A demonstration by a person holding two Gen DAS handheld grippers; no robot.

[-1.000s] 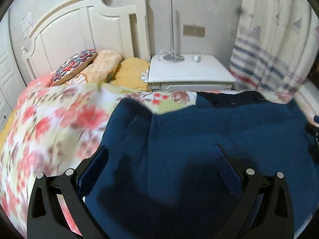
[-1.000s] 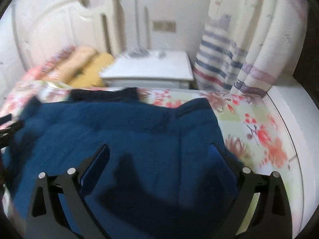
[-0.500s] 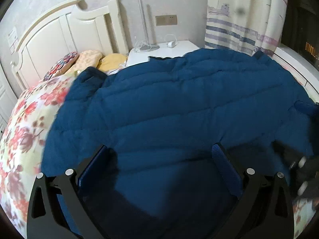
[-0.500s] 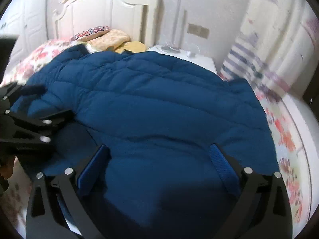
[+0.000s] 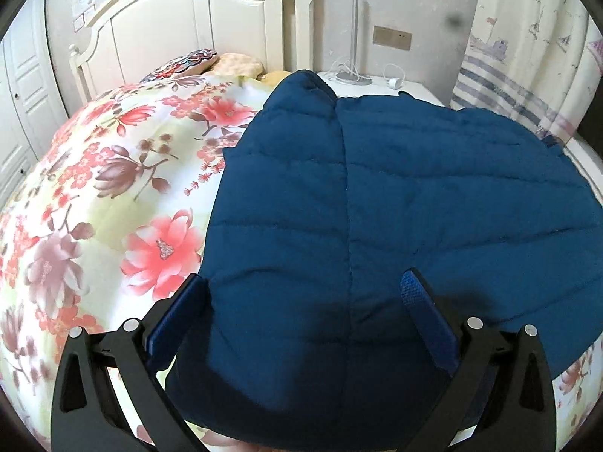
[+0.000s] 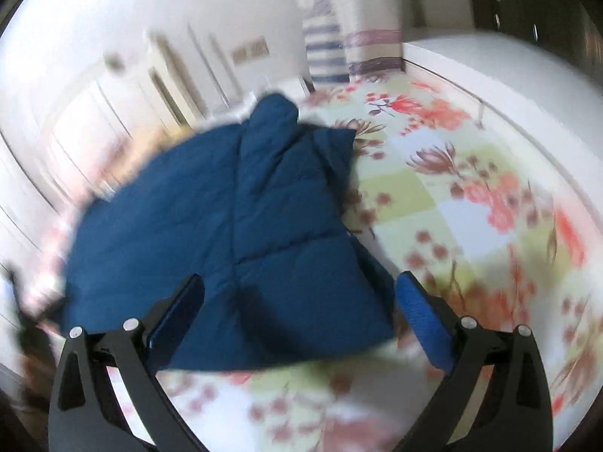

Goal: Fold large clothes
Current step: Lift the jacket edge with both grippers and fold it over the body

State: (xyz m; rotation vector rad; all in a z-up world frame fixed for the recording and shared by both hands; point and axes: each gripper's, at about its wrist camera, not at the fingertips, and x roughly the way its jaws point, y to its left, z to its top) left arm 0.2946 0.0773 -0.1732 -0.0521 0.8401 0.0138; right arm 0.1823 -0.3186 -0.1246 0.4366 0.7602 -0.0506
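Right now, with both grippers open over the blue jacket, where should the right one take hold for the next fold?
Probably the jacket's near right hem corner. It lies flat on the floral quilt with an exposed edge beside the right gripper; come in low from the right. The view is blurred.

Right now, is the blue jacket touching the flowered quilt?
Touching. In the left wrist view the blue jacket lies spread directly on the flowered quilt, no gap along its left edge.

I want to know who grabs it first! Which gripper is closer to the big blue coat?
Left, I think. The left gripper hangs open right over the blue coat, fabric filling the gap between its fingers. The right gripper is open over the coat's near edge, seemingly higher.
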